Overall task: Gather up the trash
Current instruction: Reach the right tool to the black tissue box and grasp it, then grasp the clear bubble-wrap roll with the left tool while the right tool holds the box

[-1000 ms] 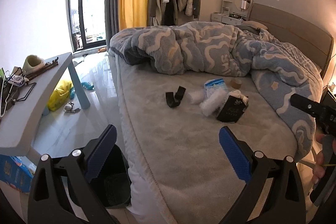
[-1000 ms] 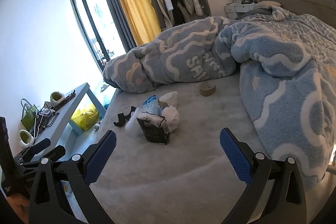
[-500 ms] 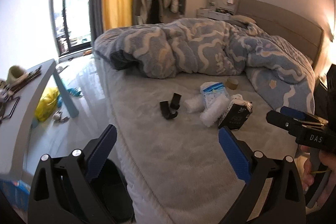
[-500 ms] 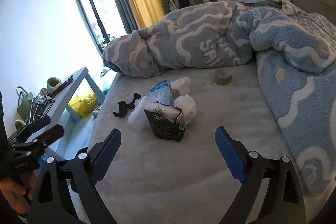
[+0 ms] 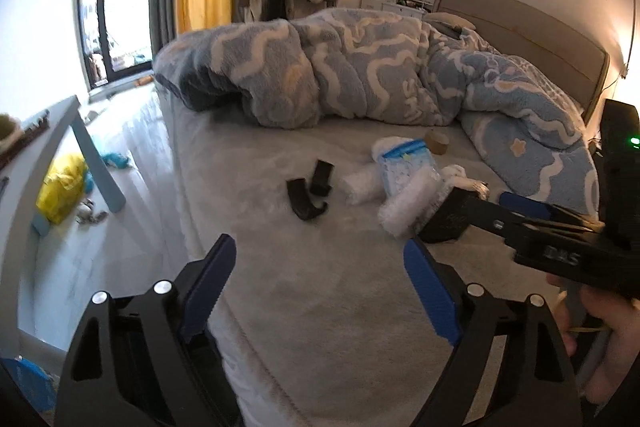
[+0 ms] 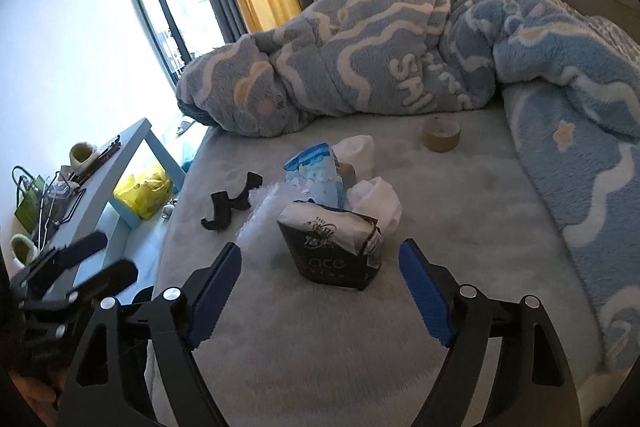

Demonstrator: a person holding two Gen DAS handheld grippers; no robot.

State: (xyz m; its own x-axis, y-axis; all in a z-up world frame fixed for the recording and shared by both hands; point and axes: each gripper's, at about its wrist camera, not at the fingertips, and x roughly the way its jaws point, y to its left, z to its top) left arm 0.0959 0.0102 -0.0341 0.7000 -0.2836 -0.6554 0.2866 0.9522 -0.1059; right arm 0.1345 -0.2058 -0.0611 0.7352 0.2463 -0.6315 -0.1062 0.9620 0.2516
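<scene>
Both tongs came nearer to trash pile since earlier frame, jaws just closing slightly. Right tongs (image 6: 320,287) released, black bag (image 6: 334,247) at frame centre on bed (image 6: 460,267), untouched. Left tongs (image 5: 320,279) released, empty.

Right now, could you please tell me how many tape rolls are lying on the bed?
1: a brown tape roll on the grey bed sheet, near the folded blue blanket, beyond the trash pile. Others may be hidden under the blanket.
</scene>
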